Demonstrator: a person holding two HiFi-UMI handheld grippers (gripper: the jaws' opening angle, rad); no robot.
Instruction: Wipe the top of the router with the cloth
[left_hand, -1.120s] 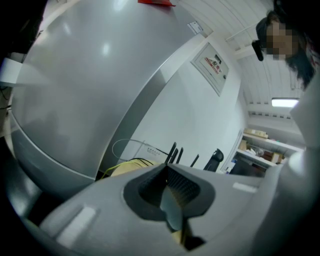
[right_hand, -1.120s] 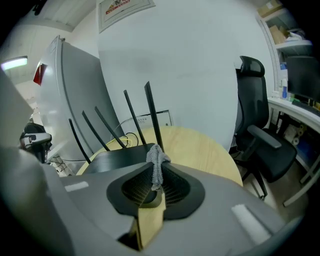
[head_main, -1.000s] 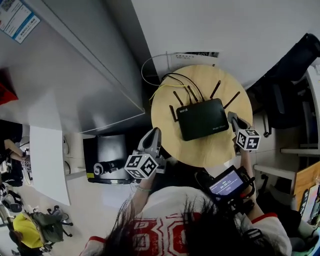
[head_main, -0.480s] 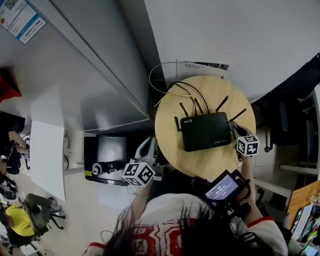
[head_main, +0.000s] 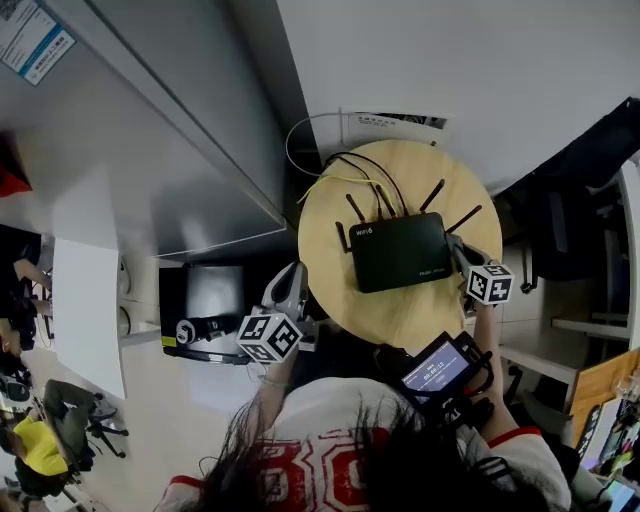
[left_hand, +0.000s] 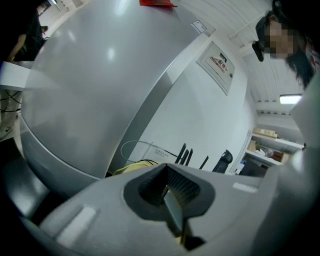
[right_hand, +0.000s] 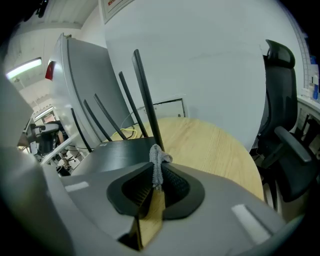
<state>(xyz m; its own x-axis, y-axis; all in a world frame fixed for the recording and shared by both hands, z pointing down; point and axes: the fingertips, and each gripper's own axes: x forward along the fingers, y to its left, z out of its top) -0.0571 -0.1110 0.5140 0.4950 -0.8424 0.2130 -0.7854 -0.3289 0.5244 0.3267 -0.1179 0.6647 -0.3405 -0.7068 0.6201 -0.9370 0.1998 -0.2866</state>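
- Your right gripper (right_hand: 155, 186) pinches the grey cloth (right_hand: 157, 165) at the router's (head_main: 398, 251) right edge.
- Your left gripper (left_hand: 169, 194) is pressed together, empty, just beside the round table (head_main: 420, 310).

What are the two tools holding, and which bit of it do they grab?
The right tool pinches a small grey cloth by a bunched fold; a little tuft pokes out past its jaws. The left tool is shut on nothing.
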